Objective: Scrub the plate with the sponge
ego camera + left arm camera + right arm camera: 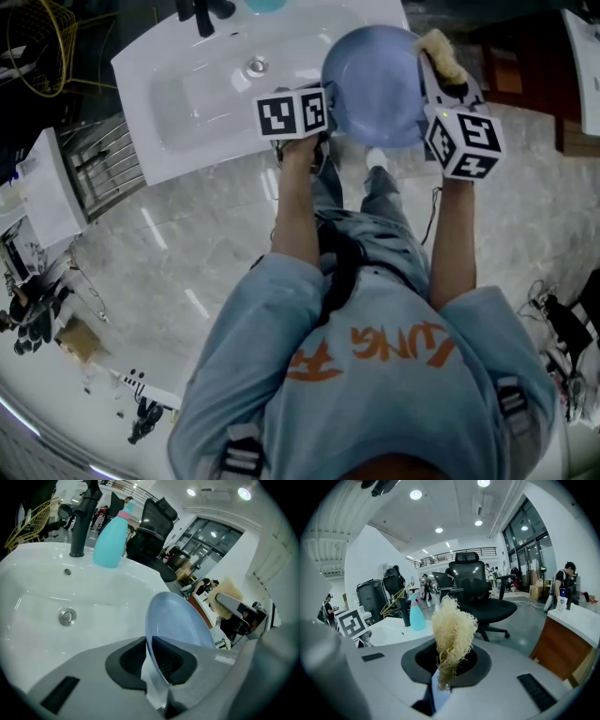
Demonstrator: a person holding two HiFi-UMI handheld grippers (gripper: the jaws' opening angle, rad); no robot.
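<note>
A round pale-blue plate is held up on edge over the right end of the white sink. My left gripper is shut on its left rim. In the left gripper view the plate rises from between the dark pads, which press its rim, and my left gripper holds it tilted. My right gripper is shut on a pale-yellow fibrous sponge at the plate's right edge. In the right gripper view the sponge stands up out of my right gripper.
A black faucet and a teal spray bottle stand on the sink's far rim; the drain lies in the basin. A yellow wire basket is left of the sink. A black office chair and a wooden counter stand beyond.
</note>
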